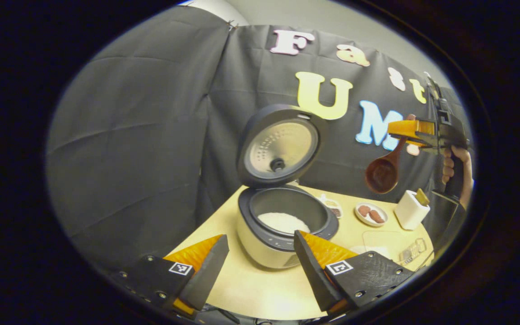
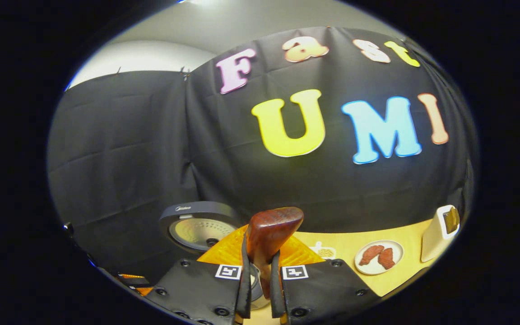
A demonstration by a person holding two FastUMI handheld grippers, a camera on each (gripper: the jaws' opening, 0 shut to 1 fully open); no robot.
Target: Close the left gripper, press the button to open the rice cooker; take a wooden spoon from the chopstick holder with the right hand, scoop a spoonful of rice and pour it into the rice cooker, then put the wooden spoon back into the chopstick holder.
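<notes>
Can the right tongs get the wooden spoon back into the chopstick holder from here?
Probably yes: the right tongs grip the wooden spoon up in the air, with open space down to the chopstick holder.

Staged booth mocked up as a kitchen: black cloth wall just behind a pale wooden table, with small food dishes on that table.

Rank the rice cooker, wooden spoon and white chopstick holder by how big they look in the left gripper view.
1. rice cooker
2. wooden spoon
3. chopstick holder

The spoon and holder look close in size, so their order is unsure.
</notes>
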